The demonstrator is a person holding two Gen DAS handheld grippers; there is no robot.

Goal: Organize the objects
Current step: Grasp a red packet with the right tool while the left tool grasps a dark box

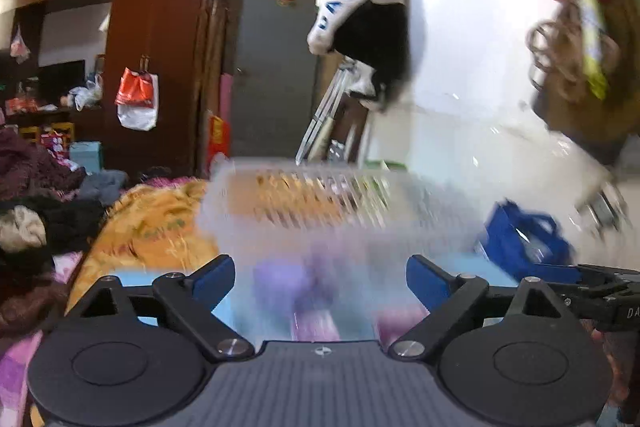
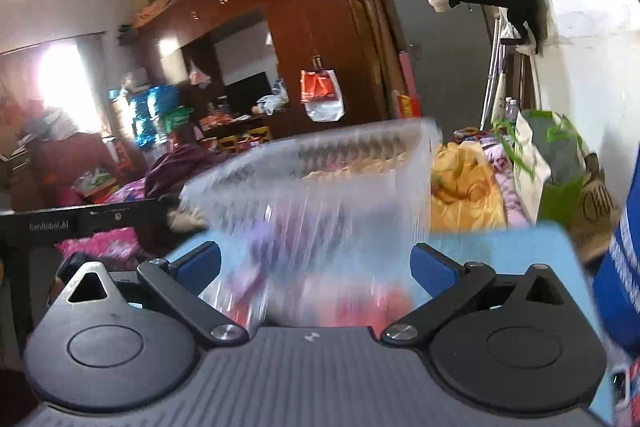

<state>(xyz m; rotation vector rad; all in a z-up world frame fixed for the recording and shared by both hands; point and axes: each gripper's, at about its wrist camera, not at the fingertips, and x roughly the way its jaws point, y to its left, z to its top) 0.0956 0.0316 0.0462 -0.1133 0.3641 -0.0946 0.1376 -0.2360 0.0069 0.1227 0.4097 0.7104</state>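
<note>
Both grippers face a clear slotted basket (image 1: 296, 203) on the blue mat (image 2: 512, 251) just ahead, blurred purple and red items inside. The left gripper (image 1: 320, 277) and right gripper (image 2: 316, 263) stand wide and empty – apparently approaching. Next likely needs closing on an item or the rim. Only the right view shows the green-and-white bag (image 2: 548, 155) far right

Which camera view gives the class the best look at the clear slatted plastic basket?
The left wrist view: the basket faces the camera squarely, with its slatted far wall and near rim in frame, though motion-blurred. The right wrist view shows the basket tilted and more smeared, with its contents reduced to red and purple streaks.
</note>
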